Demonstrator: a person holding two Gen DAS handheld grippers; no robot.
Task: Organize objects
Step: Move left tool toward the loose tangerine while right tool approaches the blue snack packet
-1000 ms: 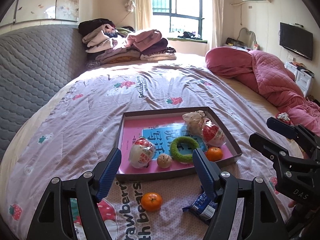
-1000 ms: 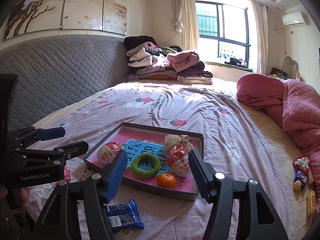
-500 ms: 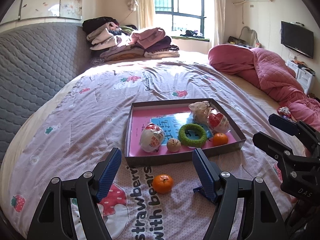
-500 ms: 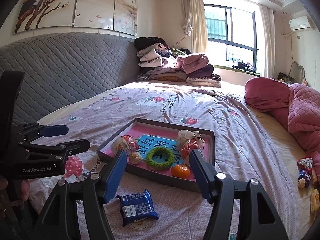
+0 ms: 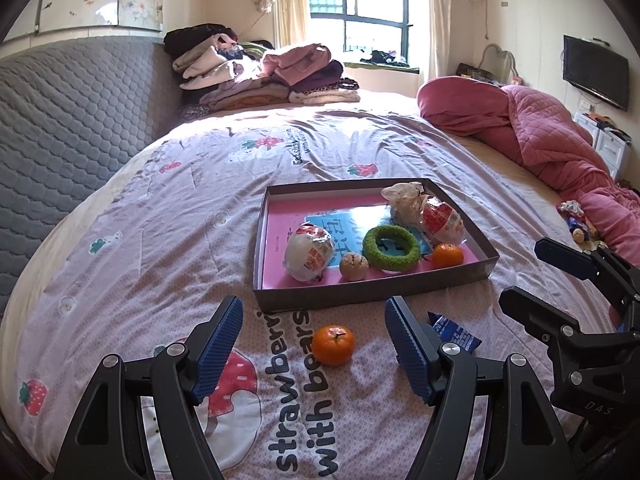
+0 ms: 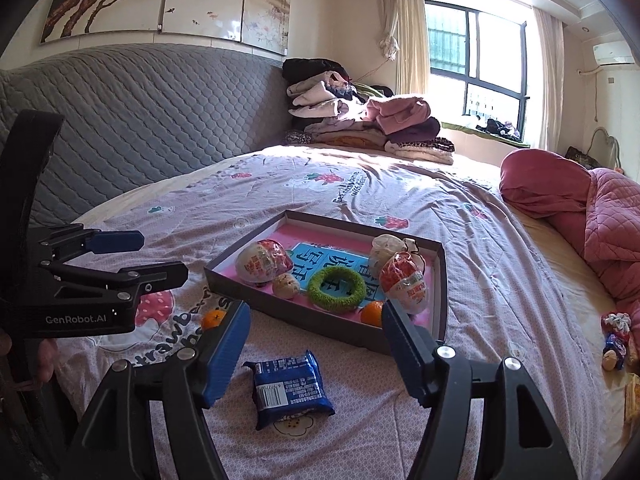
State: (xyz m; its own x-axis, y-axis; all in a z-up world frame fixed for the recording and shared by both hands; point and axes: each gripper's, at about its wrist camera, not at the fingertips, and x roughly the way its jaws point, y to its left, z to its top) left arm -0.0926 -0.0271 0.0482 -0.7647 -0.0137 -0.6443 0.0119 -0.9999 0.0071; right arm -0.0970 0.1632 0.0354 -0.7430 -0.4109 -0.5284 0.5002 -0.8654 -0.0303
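Both claws are lower and closer in over the bed than a second ago. The left claw (image 5: 314, 340) now frames the loose orange (image 5: 333, 345) between its open fingers; a second ago that orange sat low at the frame's bottom edge, below the fingers. The tray (image 5: 376, 298), which then lay between the left fingertips, now shows clear beyond them. The right claw (image 6: 316, 344) has just been opening wider, with nothing gripped. The blue packet (image 6: 289, 386) now lies on the sheet between its fingers, where before it was half hidden beside the left-hand finger. In the left view the packet (image 5: 454, 330) peeks out further past the right-hand finger.
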